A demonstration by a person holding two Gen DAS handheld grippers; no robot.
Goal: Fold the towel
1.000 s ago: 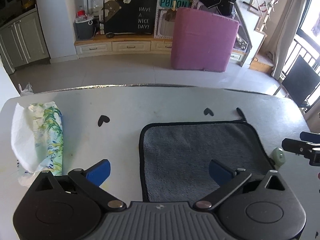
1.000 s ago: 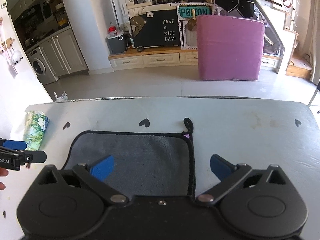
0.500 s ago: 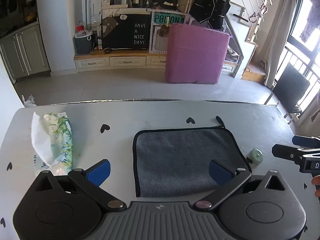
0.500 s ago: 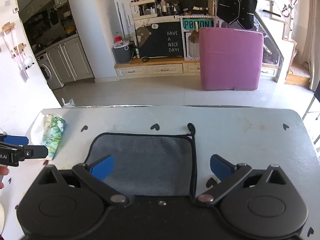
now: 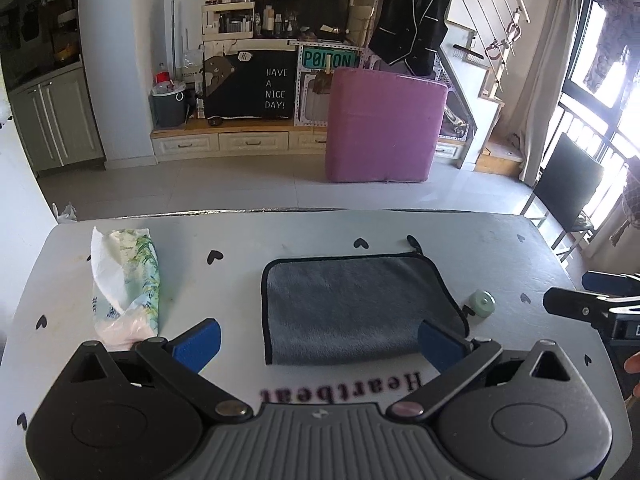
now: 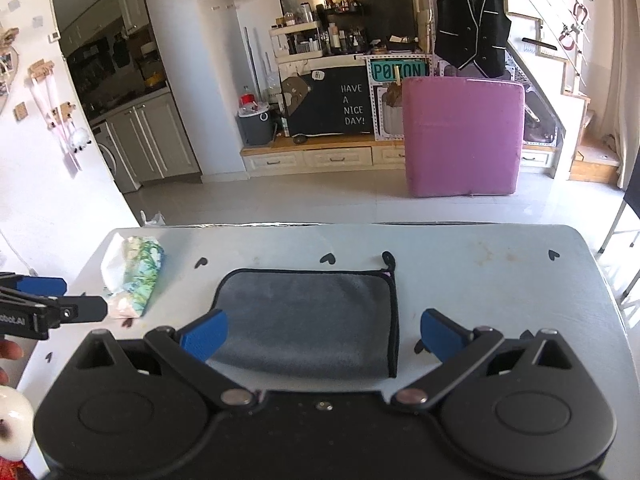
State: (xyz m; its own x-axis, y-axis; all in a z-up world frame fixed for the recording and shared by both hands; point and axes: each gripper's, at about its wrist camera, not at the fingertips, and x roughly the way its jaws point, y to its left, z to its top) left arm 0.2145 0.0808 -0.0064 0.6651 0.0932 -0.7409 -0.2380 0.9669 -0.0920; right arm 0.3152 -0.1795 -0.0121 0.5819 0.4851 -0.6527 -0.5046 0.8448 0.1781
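Note:
A grey towel (image 5: 352, 304) with a black hem lies folded flat on the white table (image 5: 480, 248); it also shows in the right wrist view (image 6: 308, 320). Its hanging loop (image 6: 387, 258) sticks out at the far right corner. My left gripper (image 5: 320, 344) is open and empty, held above the towel's near edge. My right gripper (image 6: 324, 334) is open and empty, above the towel's near right part. Each gripper shows at the side of the other's view, the right one (image 5: 592, 308) and the left one (image 6: 48, 308).
A floral tissue pack (image 5: 128, 284) lies at the table's left. A small green round cap (image 5: 482, 303) sits just right of the towel. A pink cushion block (image 5: 384, 128) and cabinets stand across the floor beyond the table's far edge.
Both grippers have pulled back and risen from the towel, so more of the table and the room shows. The towel has not moved.

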